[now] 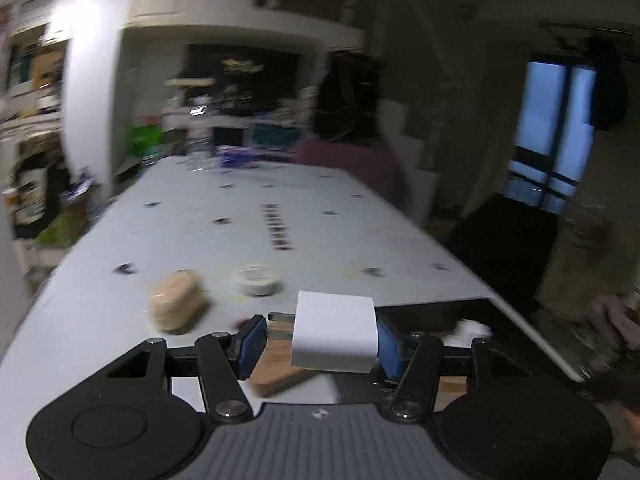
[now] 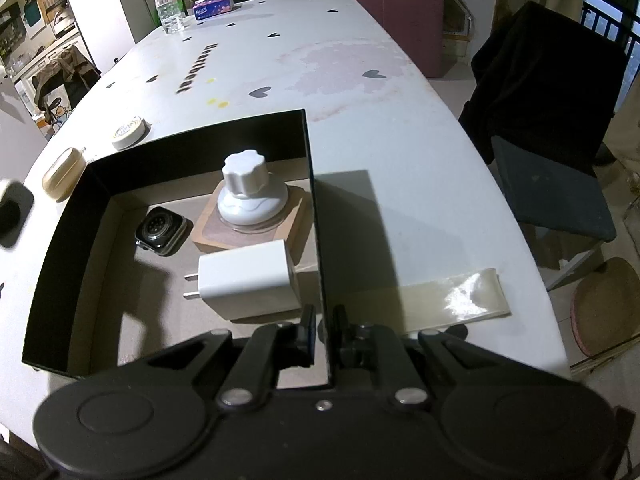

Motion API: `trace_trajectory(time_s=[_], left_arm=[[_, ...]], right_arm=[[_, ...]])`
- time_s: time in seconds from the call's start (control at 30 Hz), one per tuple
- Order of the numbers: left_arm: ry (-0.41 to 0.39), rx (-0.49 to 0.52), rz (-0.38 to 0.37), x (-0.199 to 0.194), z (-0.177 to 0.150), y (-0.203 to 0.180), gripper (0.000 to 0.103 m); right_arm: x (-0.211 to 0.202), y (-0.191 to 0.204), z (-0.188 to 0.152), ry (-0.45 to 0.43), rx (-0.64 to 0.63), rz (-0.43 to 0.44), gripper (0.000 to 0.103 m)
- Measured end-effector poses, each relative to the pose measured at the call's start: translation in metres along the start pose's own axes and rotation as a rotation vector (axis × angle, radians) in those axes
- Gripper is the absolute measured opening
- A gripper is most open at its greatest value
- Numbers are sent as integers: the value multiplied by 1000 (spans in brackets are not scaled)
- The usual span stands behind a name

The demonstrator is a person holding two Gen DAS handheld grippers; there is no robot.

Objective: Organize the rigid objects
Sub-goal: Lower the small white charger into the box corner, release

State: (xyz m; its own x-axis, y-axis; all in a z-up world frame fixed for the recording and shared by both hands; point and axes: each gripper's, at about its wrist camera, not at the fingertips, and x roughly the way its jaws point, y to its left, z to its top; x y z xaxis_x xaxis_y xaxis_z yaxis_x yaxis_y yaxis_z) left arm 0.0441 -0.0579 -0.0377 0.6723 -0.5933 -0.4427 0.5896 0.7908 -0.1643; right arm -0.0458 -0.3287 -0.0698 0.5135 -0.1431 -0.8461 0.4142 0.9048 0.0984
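My left gripper [image 1: 320, 340] is shut on a white charger [image 1: 334, 336], blue pads on its prongs and its back. It hangs above a wooden coaster [image 1: 276, 364], beside the black box [image 1: 440, 308]. Ahead on the table lie a beige case [image 1: 178, 306] and a tape roll [image 1: 256, 280]. My right gripper [image 2: 324, 320] is shut on the box's right wall [image 2: 314, 200]. Inside the box are a watch [image 2: 160, 230], a white knob [image 2: 246, 192] on a coaster [image 2: 208, 232], and a white charger [image 2: 248, 280] with no fingers around it. Whether it is the held one I cannot tell.
A water bottle [image 2: 166, 0] and a tissue pack [image 2: 214, 6] stand at the table's far end. A glossy strip [image 2: 440, 296] lies right of the box. A dark chair [image 2: 552, 160] stands off the right edge. A blurred dark shape [image 2: 12, 212] shows left of the box.
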Motion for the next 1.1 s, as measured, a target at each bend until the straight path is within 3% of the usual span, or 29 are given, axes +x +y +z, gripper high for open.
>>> trace_trajectory(time_s=[0.17, 0.37, 0.7, 0.9, 1.03, 1.1], left_arm=[[47, 127, -114, 0, -15, -36, 58], [115, 274, -183, 9, -31, -71, 58], [258, 241, -219, 27, -32, -89, 58], [284, 216, -218, 29, -32, -89, 59], [291, 180, -202, 27, -30, -84, 75], [295, 167, -210, 25, -29, -82, 76]], right_arm=[[0, 0, 0, 0, -2, -2, 9], [0, -1, 0, 0, -3, -2, 9], [1, 0, 0, -1, -2, -1, 9], [1, 1, 0, -1, -3, -2, 9], [0, 0, 0, -1, -3, -1, 10], [0, 1, 0, -1, -4, -2, 10]])
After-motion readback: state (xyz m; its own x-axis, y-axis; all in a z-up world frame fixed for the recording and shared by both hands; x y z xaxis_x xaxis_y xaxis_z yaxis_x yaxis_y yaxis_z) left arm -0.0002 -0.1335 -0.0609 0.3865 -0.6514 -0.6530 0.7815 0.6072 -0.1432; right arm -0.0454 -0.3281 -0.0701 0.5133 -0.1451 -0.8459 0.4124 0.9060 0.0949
